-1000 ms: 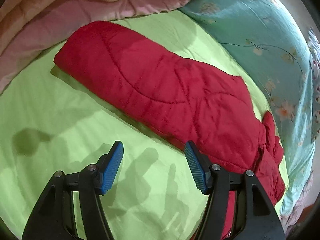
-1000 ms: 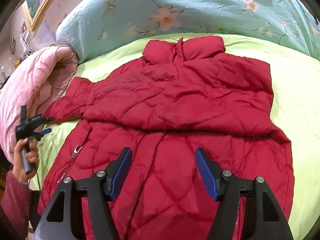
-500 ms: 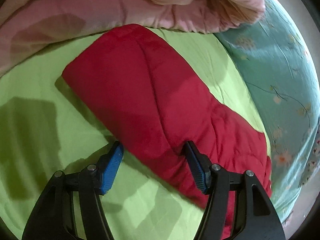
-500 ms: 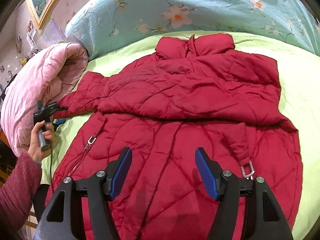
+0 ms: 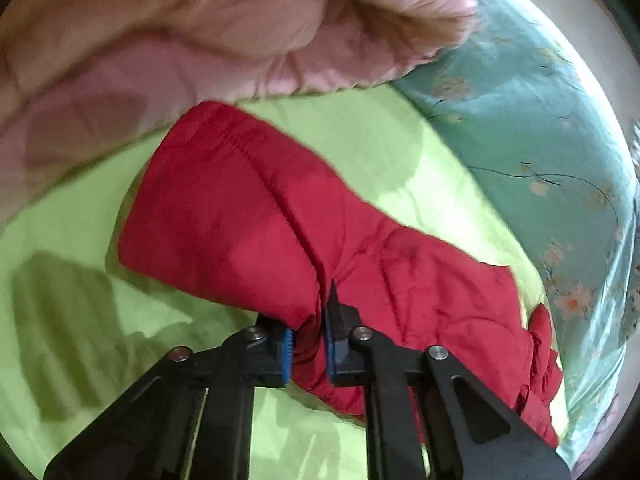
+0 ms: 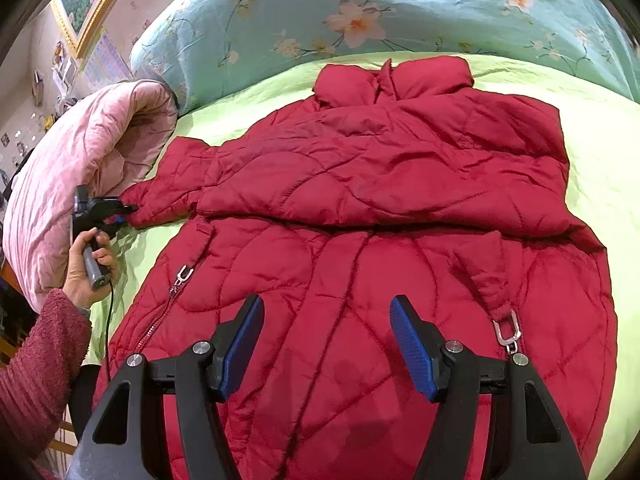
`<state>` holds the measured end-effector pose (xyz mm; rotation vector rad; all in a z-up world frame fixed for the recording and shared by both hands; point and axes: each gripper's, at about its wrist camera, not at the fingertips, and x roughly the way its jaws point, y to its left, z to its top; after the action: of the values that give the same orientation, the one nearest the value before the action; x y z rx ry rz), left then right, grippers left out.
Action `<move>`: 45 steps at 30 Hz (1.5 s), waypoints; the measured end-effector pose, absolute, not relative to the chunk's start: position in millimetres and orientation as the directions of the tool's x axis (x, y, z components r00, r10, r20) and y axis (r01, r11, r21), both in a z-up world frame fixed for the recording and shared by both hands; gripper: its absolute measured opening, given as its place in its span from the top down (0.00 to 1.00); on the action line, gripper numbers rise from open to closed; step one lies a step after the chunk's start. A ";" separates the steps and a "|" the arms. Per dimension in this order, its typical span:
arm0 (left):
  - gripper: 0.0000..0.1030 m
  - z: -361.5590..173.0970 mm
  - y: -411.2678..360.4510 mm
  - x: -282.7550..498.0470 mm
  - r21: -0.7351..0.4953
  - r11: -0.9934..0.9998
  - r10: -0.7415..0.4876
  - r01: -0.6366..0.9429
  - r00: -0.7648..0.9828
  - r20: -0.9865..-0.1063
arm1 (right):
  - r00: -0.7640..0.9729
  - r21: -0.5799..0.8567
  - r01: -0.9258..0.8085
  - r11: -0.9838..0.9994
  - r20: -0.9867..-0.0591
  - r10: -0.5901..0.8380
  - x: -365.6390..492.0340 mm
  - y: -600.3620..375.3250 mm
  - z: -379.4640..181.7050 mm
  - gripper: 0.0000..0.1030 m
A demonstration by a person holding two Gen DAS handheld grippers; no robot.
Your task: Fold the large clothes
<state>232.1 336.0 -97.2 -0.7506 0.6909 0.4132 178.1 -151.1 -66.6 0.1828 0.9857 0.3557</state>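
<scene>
A red quilted jacket (image 6: 380, 208) lies spread on the lime green bed sheet (image 6: 600, 160), collar toward the far pillow. One sleeve is folded across its chest. The other sleeve (image 5: 248, 216) stretches out to the left. My left gripper (image 5: 308, 348) is shut on the edge of that sleeve near its cuff; it also shows in the right wrist view (image 6: 120, 210), pinching the sleeve end. My right gripper (image 6: 328, 344) is open and empty, hovering over the jacket's lower front. A zipper pull (image 6: 182, 274) and a metal clasp (image 6: 508, 332) show on the front.
A rolled pink quilt (image 6: 80, 184) lies along the left of the bed, just behind the sleeve (image 5: 200, 40). A teal floral pillow (image 6: 360, 12) lies at the head. A framed picture (image 6: 88, 4) hangs on the wall.
My left gripper moved forward onto the sleeve and shut on its edge. The right gripper stayed open and drew back slightly over the jacket.
</scene>
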 end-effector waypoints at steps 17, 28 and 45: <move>0.93 11.7 223.3 208.7 -0.457 0.851 0.005 -0.260 0.874 -0.487 | 0.533 0.335 -0.185 0.924 -0.756 0.381 172.0 -169.6 -56.4 0.35; 0.93 31.4 110.7 225.3 -0.397 0.918 -0.217 0.022 0.864 -0.455 | 0.570 0.374 -0.119 0.920 -0.733 0.372 167.7 -198.5 -47.4 0.35; 0.93 -19.5 -56.5 269.6 -0.295 0.918 -0.392 0.265 0.719 -0.574 | 0.634 0.476 0.029 0.879 -0.689 0.351 170.8 -269.5 -48.6 0.33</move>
<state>269.6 -56.5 -19.5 -0.1971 0.6772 -0.3661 170.8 -269.5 -48.6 0.4758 0.8722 0.1922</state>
